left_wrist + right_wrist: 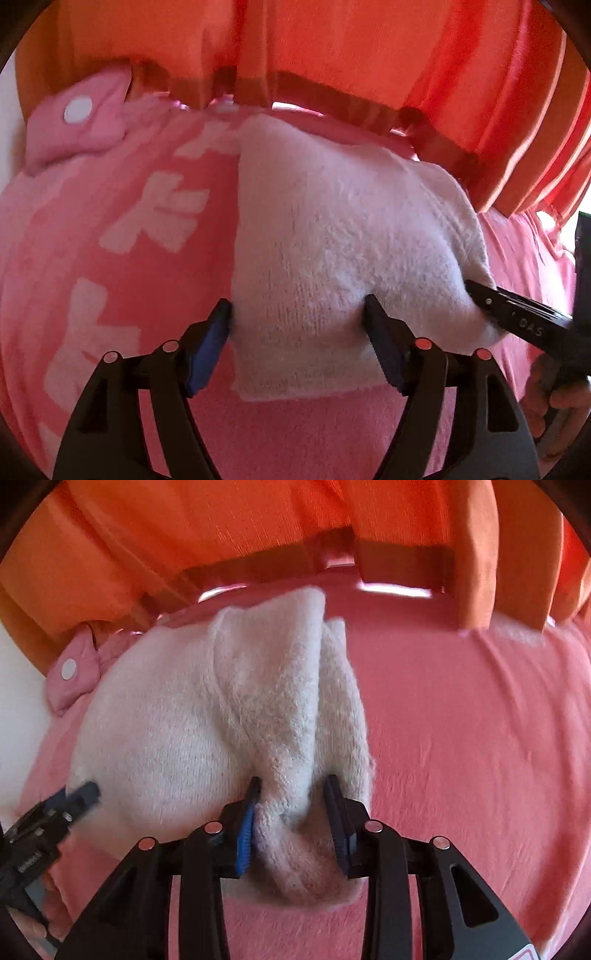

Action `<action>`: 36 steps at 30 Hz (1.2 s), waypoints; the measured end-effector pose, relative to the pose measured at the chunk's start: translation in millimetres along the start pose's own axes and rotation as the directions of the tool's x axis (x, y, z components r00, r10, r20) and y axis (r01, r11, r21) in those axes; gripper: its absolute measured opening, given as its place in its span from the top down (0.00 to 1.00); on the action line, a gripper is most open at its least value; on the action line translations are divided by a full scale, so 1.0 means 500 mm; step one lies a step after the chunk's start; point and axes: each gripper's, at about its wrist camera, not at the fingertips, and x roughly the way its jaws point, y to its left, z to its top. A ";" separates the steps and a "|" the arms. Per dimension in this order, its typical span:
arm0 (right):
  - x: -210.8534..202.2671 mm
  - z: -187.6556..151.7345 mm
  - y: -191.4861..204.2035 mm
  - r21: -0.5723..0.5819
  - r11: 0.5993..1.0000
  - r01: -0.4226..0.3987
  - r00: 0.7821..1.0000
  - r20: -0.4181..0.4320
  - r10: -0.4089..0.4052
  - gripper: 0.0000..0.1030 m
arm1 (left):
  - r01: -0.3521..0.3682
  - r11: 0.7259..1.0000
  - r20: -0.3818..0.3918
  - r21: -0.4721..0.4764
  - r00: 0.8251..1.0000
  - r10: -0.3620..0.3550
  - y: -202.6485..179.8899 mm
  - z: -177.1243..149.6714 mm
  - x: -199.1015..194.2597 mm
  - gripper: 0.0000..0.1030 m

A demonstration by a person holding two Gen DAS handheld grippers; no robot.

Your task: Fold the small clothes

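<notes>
Garment (192,716) (white, fuzzy knit) lay on the pink blanket (461,720), right side bunched. Right gripper (293,786) pinched that bunched edge, probably to carry a fold across. Left gripper (299,310) stood wide open, pads straddling the left portion, gripping nothing.

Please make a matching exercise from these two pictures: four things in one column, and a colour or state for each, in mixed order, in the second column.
Things:
1. white knitted garment
2. curtain
3. left gripper
4. right gripper

Descriptions:
A. orange
B. jaws wide apart, one finger at the garment's edge
C. bunched fabric between the jaws
D. lying on the pink cover

Pairs: 1-D, 2-A, 3-B, 4-C
</notes>
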 end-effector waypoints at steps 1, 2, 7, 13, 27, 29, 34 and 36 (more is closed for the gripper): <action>-0.018 0.000 0.001 0.026 1.000 -0.010 1.000 0.025 0.009 0.70 | -0.005 1.000 0.005 0.002 1.000 0.005 -0.002 0.002 -0.004 0.31; -0.045 -0.009 0.008 0.032 0.999 -0.017 0.999 0.043 0.016 0.69 | -0.011 1.000 0.015 0.007 1.000 0.011 -0.003 0.001 -0.011 0.31; -0.155 -0.052 0.047 0.003 0.999 0.037 0.986 0.163 -0.037 0.54 | -0.071 0.996 0.088 0.051 0.994 0.066 -0.029 -0.020 -0.071 0.32; -0.182 -0.160 0.040 0.035 0.997 0.072 0.987 0.142 -0.077 0.41 | -0.116 0.991 0.075 0.068 0.991 0.111 -0.050 -0.079 -0.105 0.27; -0.138 -0.259 0.072 -0.024 0.986 0.168 0.980 0.116 -0.164 0.40 | -0.201 0.978 0.015 0.059 0.980 0.200 -0.051 -0.200 -0.089 0.21; -0.127 -0.261 0.080 -0.038 0.985 0.170 0.980 0.108 -0.166 0.40 | -0.195 0.980 0.022 0.045 0.981 0.195 -0.049 -0.198 -0.088 0.21; -0.111 -0.267 0.095 -0.062 0.983 0.174 0.980 0.104 -0.167 0.40 | -0.193 0.981 0.040 0.035 0.981 0.191 -0.050 -0.194 -0.083 0.18; -0.108 -0.267 0.098 -0.060 0.982 0.177 0.980 0.104 -0.170 0.40 | -0.202 0.978 0.047 0.042 0.979 0.200 -0.054 -0.195 -0.081 0.18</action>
